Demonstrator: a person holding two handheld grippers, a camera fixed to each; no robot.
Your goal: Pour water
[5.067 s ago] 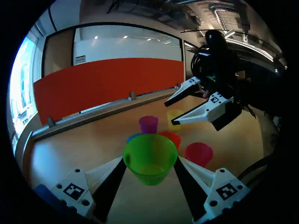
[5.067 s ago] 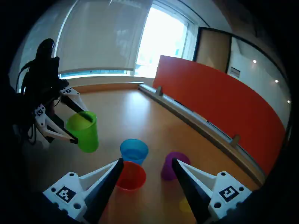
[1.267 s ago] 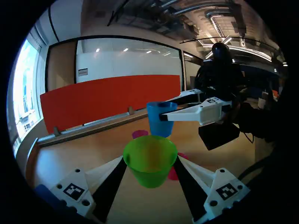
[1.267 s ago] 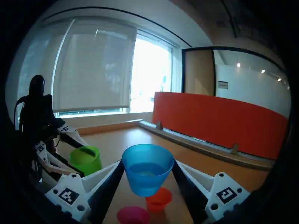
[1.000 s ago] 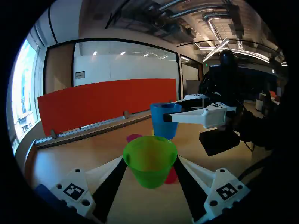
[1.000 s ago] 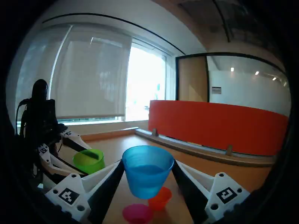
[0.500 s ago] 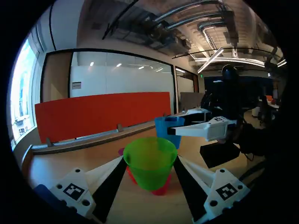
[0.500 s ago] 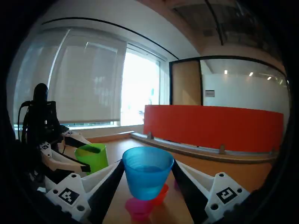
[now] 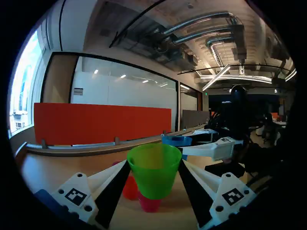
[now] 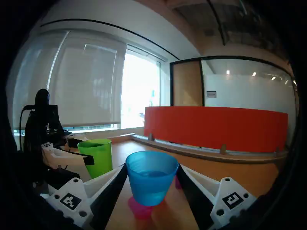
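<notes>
The left gripper (image 9: 153,162) fingers are clamping the green cup (image 9: 154,180) upright above the tabletop (image 9: 50,172). The right gripper (image 10: 151,166) fingers are gripping the blue cup (image 10: 151,186), which is carrying water, just beside it. Pouring well likely means bringing blue's rim over green's mouth, tilting slowly and holding green level.

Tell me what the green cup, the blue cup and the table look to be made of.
The green cup: likely thin plastic, translucent, light glows through its wall. The blue cup: same look, plastic, the liquid level shows through. The table: wood or wood-look laminate, warm tan, satin sheen; which, cannot tell.
</notes>
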